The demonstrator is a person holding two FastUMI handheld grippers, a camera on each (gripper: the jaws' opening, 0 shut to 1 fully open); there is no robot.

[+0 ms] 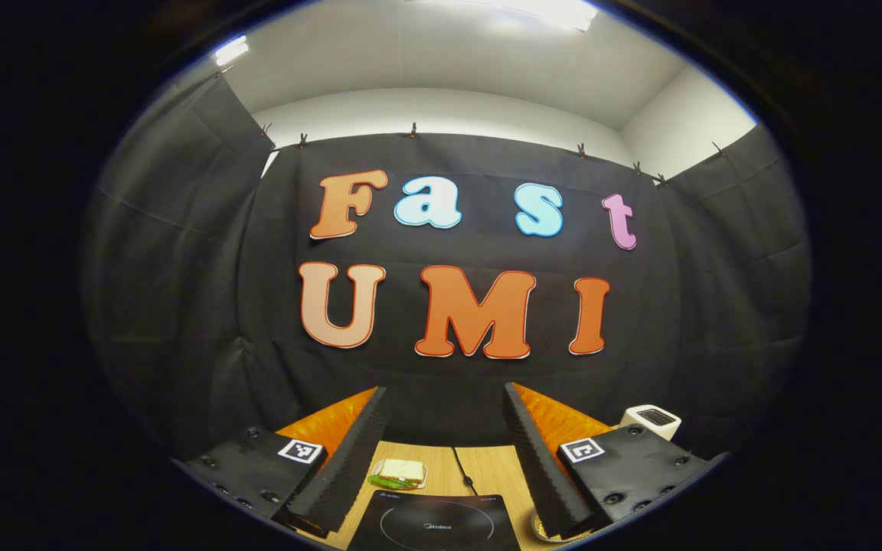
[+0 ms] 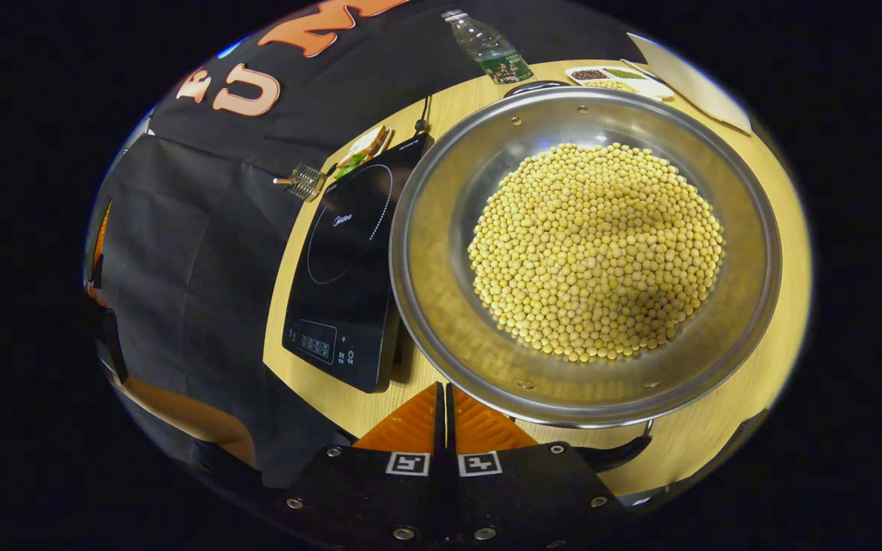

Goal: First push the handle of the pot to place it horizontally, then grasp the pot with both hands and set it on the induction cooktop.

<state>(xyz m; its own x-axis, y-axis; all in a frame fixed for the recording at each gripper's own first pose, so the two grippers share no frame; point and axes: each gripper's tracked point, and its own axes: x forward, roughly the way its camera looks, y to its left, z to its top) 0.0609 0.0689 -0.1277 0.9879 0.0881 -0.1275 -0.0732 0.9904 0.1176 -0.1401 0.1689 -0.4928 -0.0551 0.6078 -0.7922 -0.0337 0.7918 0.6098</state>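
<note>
The right gripper (image 2: 445,405) is closed, its fingers pressed together with nothing between them, and it sits just at the near rim of the pot (image 2: 441,252). The pot is a wide steel pan heaped with beans (image 2: 596,249). It rests on the table (image 2: 724,436), just right of the cooktop (image 2: 349,268), with its left rim overhanging the cooktop's right edge. One dark handle (image 2: 615,454) lies low under the near rim, right of the fingers; a second handle (image 2: 537,86) shows at the far rim.

The left gripper (image 1: 441,451) is open and empty, raised and pointing at the booth wall. Between its fingers the cooktop (image 1: 435,524) lies below, with a sandwich (image 1: 399,473) beyond it and a cord (image 1: 462,468) running to the far edge.

Hazards, as judged from this position:

- Handle push: closed fingers offer a narrow contact. If they slip off the handle, they may strike the rim and shove the whole pot.
- Pot shift: a shove to the left drives the pot further over the cooktop edge and tilts it.
- Spillage: the beans are piled high. A tilt or jolt during the two-handed lift will roll them over the low wall.
- Uneven grasp: the left gripper is well apart from the pot. A lift begun with one side only will tip the load.
- Placement: the control panel (image 2: 322,343) occupies the cooktop's near end. Set the pot on the ring, not there.
</note>
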